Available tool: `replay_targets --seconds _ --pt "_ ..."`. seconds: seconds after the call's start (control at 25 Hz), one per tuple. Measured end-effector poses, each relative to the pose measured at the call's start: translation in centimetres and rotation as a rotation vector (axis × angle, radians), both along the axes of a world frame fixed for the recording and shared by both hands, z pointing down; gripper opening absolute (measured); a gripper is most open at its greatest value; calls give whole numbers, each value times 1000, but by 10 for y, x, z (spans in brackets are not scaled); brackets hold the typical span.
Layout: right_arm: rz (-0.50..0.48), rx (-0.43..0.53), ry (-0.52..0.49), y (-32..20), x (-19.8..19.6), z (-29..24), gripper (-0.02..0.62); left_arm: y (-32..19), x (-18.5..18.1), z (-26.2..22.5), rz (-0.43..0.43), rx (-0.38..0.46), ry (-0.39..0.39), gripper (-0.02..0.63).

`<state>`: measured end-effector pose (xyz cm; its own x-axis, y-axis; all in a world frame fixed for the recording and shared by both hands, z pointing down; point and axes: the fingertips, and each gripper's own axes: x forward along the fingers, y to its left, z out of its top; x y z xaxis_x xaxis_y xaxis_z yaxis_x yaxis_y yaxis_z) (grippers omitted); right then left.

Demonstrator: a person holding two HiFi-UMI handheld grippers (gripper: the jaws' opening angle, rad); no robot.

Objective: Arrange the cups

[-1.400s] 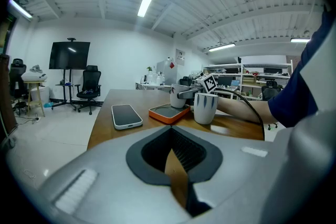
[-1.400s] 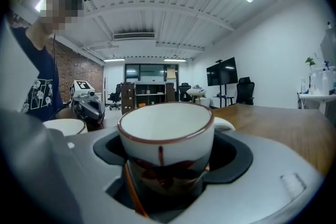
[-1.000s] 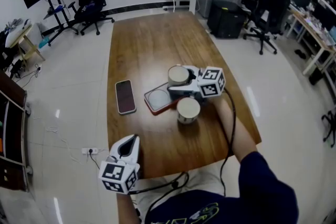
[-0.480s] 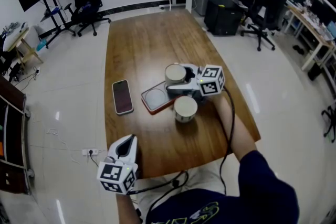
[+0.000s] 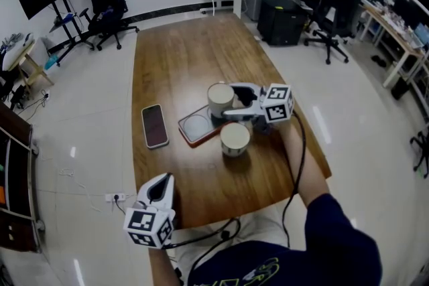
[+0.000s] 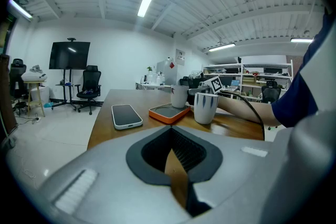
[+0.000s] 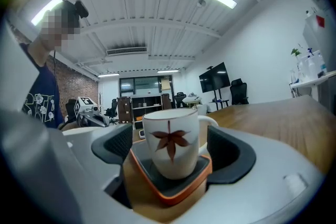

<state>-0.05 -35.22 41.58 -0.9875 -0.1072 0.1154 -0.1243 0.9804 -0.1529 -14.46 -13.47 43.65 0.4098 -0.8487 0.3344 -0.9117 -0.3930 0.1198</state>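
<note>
A white cup with a red leaf stands upright on the far end of an orange tray. My right gripper is open, its jaws either side of that cup with gaps on both sides. A second white cup with blue marks stands on the table just beside the tray. My left gripper hangs off the near table edge, shut and holding nothing. From there the leaf cup shows beyond the tray.
A phone lies flat left of the tray on the wooden table. Office chairs, a monitor stand and desks stand around the room, well away from the table. The right gripper's cable trails over the near table edge.
The right gripper has drawn back a little to the right, away from the leaf cup, which stays on the tray. The left gripper has not moved.
</note>
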Motion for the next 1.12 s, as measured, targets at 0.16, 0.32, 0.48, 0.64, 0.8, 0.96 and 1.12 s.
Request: replay_targets --seconds 0.16,0.32,0.48,0.64,0.8,0.96,1.12 --pt "11 -3 3 4 15 -3 439 1 -1 3 -7 1 3 3" --pt "20 -48 17 9 43 6 439 1 1 4 0 10 2 3" --pt "60 -67 25 17 77 12 439 0 0 6 8 9 -2 3" --pt "114 -53 21 29 106 10 434 -1 2 3 27 28 1 3" --pt "144 -52 24 48 127 9 433 -2 6 -4 36 81 10 3" --pt "125 -54 65 80 131 13 420 0 4 -16 28 162 19 3" --pt "123 1 103 112 126 11 360 1 3 -18 24 177 22 3"
